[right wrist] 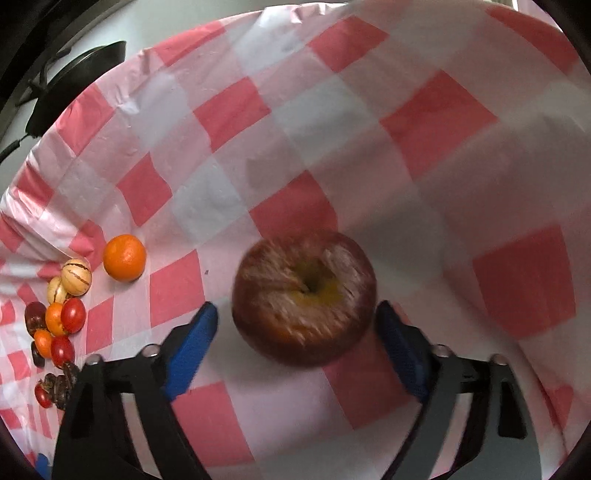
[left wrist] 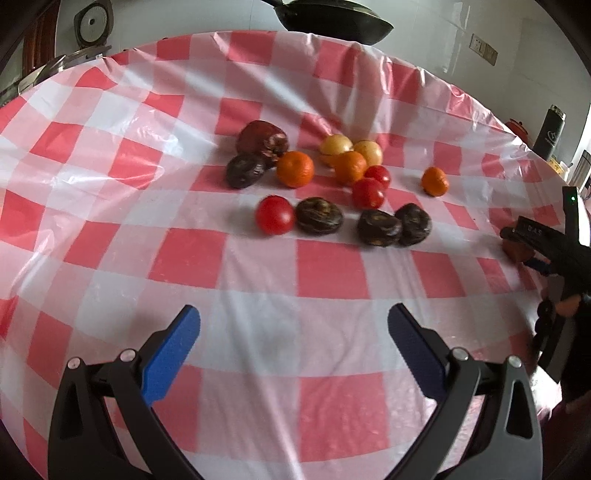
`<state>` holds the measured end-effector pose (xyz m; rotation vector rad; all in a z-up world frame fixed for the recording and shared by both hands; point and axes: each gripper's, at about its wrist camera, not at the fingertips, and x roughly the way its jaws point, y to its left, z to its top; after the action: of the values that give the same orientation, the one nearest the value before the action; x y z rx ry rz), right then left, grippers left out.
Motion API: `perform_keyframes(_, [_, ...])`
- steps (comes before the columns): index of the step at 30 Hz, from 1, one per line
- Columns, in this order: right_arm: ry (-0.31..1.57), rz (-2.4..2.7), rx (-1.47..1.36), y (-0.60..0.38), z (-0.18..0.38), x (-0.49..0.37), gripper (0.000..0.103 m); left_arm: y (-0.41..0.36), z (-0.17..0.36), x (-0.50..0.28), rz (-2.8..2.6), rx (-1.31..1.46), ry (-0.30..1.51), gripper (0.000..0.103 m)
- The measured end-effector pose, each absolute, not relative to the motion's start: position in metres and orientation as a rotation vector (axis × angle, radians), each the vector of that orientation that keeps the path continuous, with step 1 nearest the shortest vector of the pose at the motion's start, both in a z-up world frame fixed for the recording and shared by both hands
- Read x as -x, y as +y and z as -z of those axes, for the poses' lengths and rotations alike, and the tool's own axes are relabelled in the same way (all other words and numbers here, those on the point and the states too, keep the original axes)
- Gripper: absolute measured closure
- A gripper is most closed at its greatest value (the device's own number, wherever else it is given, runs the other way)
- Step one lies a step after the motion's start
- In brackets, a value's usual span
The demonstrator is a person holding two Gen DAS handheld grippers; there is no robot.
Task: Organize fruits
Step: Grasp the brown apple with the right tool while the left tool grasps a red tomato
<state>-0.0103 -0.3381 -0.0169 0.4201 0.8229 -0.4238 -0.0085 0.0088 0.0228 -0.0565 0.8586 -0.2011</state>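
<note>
Straddling a red apple [right wrist: 304, 297] at lower centre, the right gripper [right wrist: 297, 328] stands wide, its left pad clear of it. Left gripper [left wrist: 293, 354] gapes empty over the checked cloth [left wrist: 332, 269].

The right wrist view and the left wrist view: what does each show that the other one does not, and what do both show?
Only the right wrist view shows the red apple from above, sitting between the right gripper jaws; a gap remains beside the left pad. Only the left wrist view shows the left gripper, open and empty, a dark pan and a dark bottle. Both show the checked tablecloth, the lone orange and the fruit cluster with tomatoes.
</note>
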Motion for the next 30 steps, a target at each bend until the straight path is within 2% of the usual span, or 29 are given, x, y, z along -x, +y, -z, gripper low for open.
perform_keyframes(4, [0.848,0.442,-0.372,-0.334,0.019,0.007,0.032,0.022,-0.018,-0.013,0.189,0.076,0.898,0.001])
perform_keyframes(6, [0.845,0.461,-0.352,-0.331,0.02,0.008,0.039,0.023,-0.016,-0.026,0.185,0.074,0.914,0.001])
perform_keyframes(10, [0.828,0.456,-0.334,-0.322,0.022,0.012,0.04,0.011,-0.012,-0.058,0.187,0.014,0.932,0.002])
perform_keyframes(12, [0.827,0.445,-0.339,-0.318,0.024,0.005,0.04,0.007,-0.01,-0.072,0.171,-0.018,0.943,0.013])
perform_keyframes(21, [0.818,0.435,-0.352,-0.328,0.02,0.012,0.04,0.006,-0.005,-0.095,0.201,-0.128,0.934,0.052])
perform_keyframes(23, [0.817,0.435,-0.353,-0.328,0.02,0.013,0.04,0.003,-0.006,-0.098,0.22,-0.14,0.929,0.055])
perform_keyframes(26, [0.818,0.435,-0.354,-0.327,0.019,0.011,0.04,0.001,-0.006,-0.098,0.24,-0.146,0.919,0.067])
perform_keyframes(30, [0.814,0.431,-0.365,-0.331,0.017,0.0,0.04,0.004,-0.009,-0.087,0.242,-0.105,0.903,0.068])
